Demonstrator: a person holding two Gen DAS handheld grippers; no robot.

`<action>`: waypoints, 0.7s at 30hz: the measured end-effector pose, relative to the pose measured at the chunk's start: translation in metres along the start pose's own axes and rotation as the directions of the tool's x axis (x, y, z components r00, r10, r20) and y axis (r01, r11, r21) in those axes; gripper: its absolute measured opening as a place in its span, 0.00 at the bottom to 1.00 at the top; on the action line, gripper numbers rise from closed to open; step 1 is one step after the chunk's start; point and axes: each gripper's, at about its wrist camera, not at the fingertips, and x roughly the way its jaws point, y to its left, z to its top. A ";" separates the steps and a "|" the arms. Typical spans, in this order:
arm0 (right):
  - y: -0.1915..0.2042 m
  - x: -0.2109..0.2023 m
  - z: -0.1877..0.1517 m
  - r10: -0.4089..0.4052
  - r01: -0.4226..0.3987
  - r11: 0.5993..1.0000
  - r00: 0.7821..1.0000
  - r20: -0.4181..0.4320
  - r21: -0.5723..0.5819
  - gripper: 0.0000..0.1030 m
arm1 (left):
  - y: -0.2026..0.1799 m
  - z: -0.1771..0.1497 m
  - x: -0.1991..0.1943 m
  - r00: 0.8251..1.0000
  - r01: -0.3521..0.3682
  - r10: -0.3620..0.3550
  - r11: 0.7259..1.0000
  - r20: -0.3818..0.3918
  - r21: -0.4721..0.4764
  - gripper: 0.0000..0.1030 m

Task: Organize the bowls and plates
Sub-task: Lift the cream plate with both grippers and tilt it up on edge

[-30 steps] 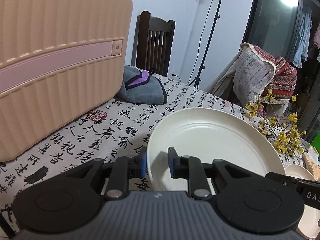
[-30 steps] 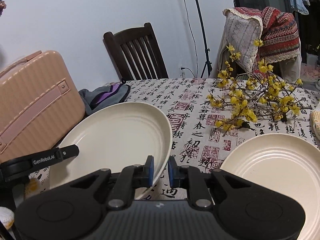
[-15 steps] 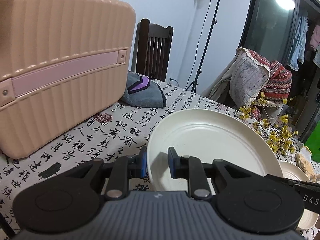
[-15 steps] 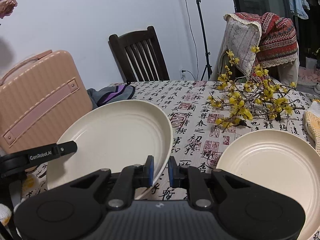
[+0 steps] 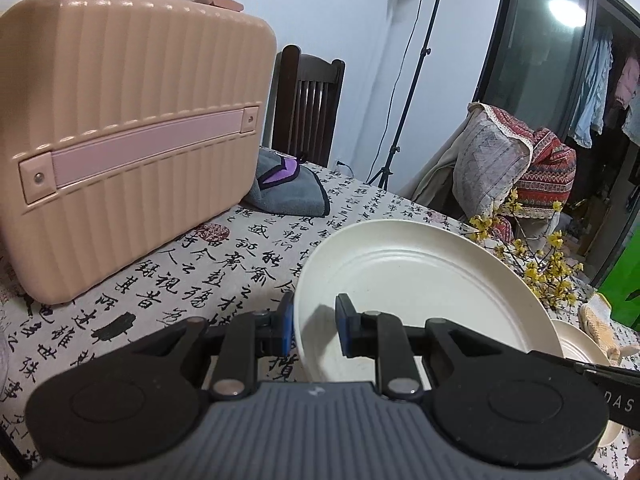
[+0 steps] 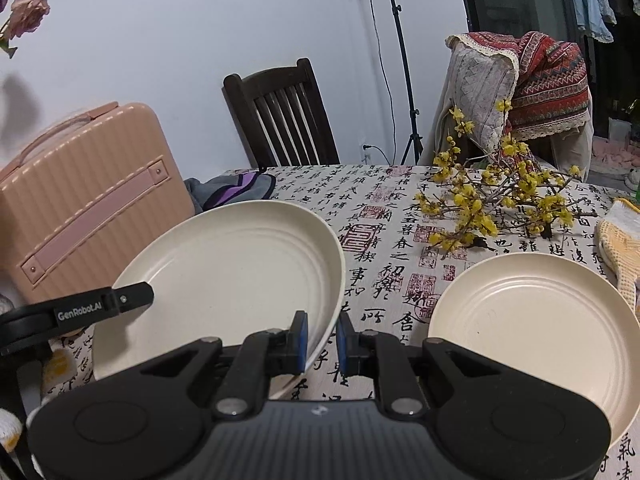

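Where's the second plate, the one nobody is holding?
In the right wrist view the free plate lies flat on the tablecloth at lower right, just in front of the yellow flower branches and right of the held plate.

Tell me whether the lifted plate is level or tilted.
Tilted: the lifted plate, clamped at opposite rims by both tongs, slants above the tablecloth.

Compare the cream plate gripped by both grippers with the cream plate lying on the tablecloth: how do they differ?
The held plate is clamped at opposite rims by the left gripper and right gripper; the resting plate is untouched. The held plate is lifted and tilted, while the resting plate lies flat on the tablecloth. The held plate is nearer the pink case; the resting plate is nearer the yellow flower branch. Both are cream, round and ridged.
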 end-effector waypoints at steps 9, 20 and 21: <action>0.000 -0.016 -0.006 -0.001 0.001 1.000 1.000 0.014 0.011 0.14 | -0.002 -0.004 -0.018 1.000 0.012 -0.012 1.000 0.011 0.005 0.20; 0.001 -0.039 -0.013 -0.005 0.005 1.000 0.999 0.034 0.015 0.14 | -0.006 -0.008 -0.038 0.999 0.029 -0.029 1.000 0.025 0.003 0.20; 0.001 -0.042 -0.014 -0.006 0.005 1.000 0.999 0.035 0.015 0.14 | -0.007 -0.009 -0.040 0.999 0.030 -0.030 1.000 0.025 0.004 0.20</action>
